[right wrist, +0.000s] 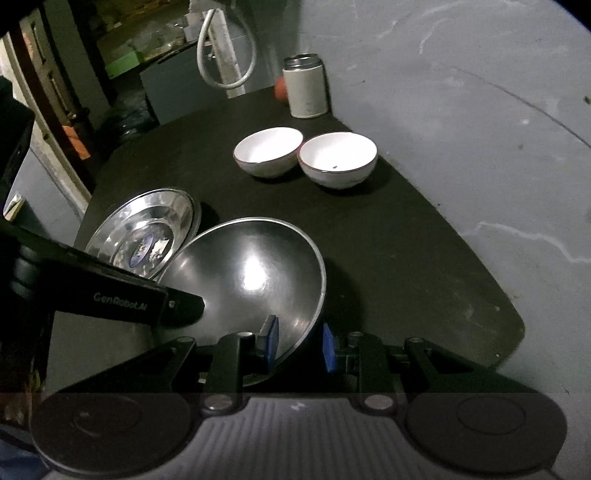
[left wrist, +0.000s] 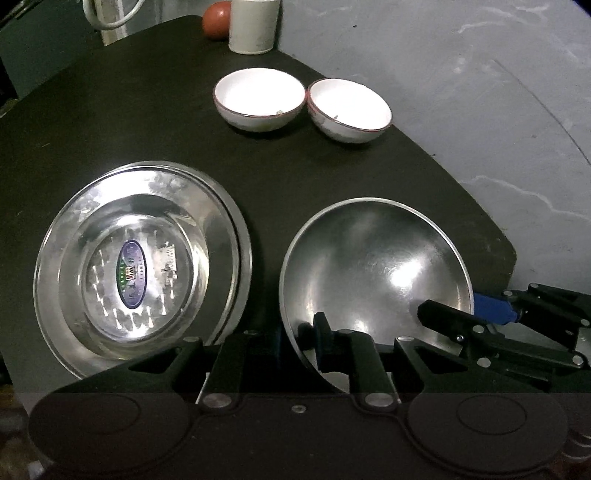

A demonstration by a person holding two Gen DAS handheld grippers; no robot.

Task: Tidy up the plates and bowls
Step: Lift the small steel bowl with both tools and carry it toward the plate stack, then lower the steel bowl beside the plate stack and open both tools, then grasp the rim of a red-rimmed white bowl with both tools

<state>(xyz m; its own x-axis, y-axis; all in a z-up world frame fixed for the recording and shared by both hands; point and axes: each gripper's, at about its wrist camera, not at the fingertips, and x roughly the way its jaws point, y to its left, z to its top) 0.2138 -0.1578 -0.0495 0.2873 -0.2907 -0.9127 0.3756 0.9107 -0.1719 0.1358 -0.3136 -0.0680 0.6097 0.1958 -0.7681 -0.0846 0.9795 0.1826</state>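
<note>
— How much room do you have on the tabletop (right wrist: 406,236)?

— Its right edge curves in close beside the steel bowl (left wrist: 373,273). The dark stretch between that bowl and the two white bowls (left wrist: 260,98) (left wrist: 349,109) at the far side is bare. A white canister (right wrist: 306,86) and a red round fruit (left wrist: 217,18) stand at the far edge.

— What are your grippers doing?

— Your right gripper (right wrist: 301,341) is clenched on the steel bowl's near rim, one blue pad inside, one outside, the bowl tilted. Your left gripper (left wrist: 301,345) clasps the same rim from the left, one finger inside.

— And the containers?

— At near left, a steel plate (left wrist: 142,266) with a sticker lies nested on another. The white bowls hold only a tiny speck each.
</note>
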